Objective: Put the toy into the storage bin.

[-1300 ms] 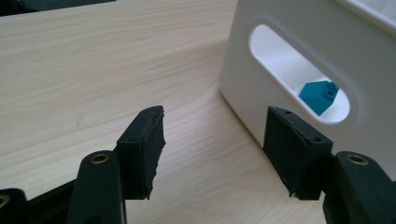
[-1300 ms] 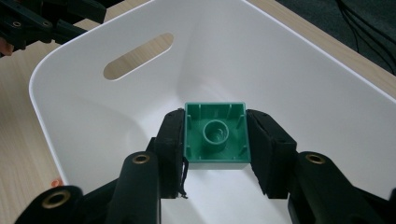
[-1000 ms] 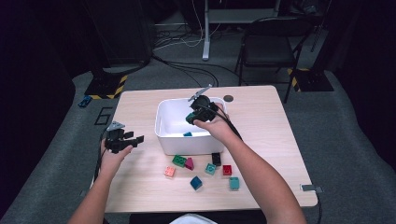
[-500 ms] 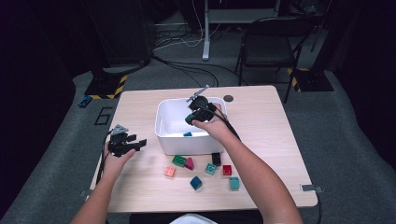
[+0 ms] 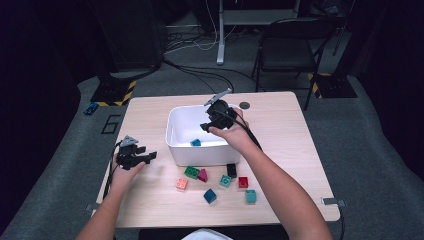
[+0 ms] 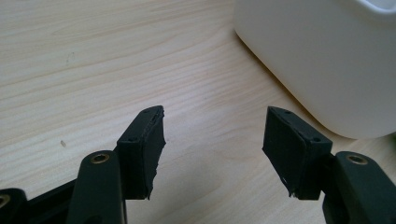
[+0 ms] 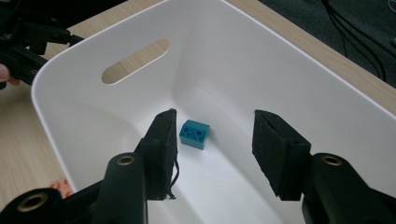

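Note:
A white bin stands mid-table, with one blue brick on its floor. My right gripper hovers over the bin's near right side. In the right gripper view its jaws have just been opening and hold nothing. The blue brick lies loose below them on the bin floor. My left gripper is low over bare wood left of the bin. It is open and empty, beside the bin's wall.
Several loose bricks lie in front of the bin: green, magenta, orange, black, red, dark blue and two teal ones. A dark round disc sits at the back.
The right gripper has lifted slightly above the bin. The blue brick stays in the same spot on the bin floor. The left hand has hardly shifted.

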Action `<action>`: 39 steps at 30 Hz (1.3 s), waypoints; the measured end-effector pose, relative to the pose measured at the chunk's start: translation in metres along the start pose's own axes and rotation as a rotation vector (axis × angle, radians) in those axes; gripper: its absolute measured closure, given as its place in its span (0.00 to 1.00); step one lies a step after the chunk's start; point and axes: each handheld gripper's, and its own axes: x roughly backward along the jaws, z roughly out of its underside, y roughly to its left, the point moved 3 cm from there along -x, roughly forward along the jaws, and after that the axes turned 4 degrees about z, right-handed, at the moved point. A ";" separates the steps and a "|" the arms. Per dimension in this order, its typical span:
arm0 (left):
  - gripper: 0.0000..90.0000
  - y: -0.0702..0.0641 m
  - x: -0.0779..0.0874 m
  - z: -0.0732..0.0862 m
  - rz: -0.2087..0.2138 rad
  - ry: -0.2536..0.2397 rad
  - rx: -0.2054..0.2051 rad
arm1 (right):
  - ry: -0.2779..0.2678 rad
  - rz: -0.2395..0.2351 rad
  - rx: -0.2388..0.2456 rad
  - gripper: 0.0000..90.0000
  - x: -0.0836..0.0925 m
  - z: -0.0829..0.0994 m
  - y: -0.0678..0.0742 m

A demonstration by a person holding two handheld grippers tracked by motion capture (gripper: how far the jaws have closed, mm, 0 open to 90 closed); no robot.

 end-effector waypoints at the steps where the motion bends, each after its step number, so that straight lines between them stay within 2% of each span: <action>1: 0.42 0.000 0.000 0.000 -0.001 0.001 -0.001 | -0.006 0.000 -0.002 0.55 0.004 0.001 0.001; 3: 0.43 0.000 0.000 0.000 -0.001 -0.002 -0.002 | -0.024 0.005 0.025 0.55 0.019 0.006 0.001; 6: 0.42 0.000 0.000 0.000 -0.001 -0.001 -0.001 | -0.043 0.013 0.022 0.55 0.030 0.011 0.000; 7: 0.42 0.001 0.000 0.000 -0.001 -0.002 0.000 | -0.060 0.033 0.020 0.55 0.042 0.016 -0.002; 8: 0.42 0.001 -0.001 0.000 -0.002 -0.007 0.002 | -0.060 0.033 0.020 0.55 0.042 0.016 -0.002; 9: 0.43 0.001 -0.001 0.000 -0.002 -0.005 0.002 | -0.084 0.035 -0.002 0.55 0.054 0.021 -0.006; 16: 0.43 0.001 -0.001 0.000 -0.005 -0.004 0.000 | -0.110 0.061 -0.033 0.55 0.077 0.036 -0.018; 19: 0.43 0.001 -0.001 0.001 -0.002 0.011 0.000 | -0.128 0.062 -0.046 0.55 0.086 0.044 -0.020; 22: 0.43 0.001 -0.001 0.001 -0.004 0.018 0.002 | -0.136 0.081 -0.047 0.55 0.094 0.051 -0.023; 27: 0.43 0.002 0.000 0.001 -0.012 -0.003 0.001 | -0.147 0.095 -0.066 0.55 0.105 0.065 -0.025; 39: 0.43 0.002 0.000 0.001 -0.007 0.009 -0.001 | -0.171 0.122 -0.143 0.55 0.120 0.105 -0.035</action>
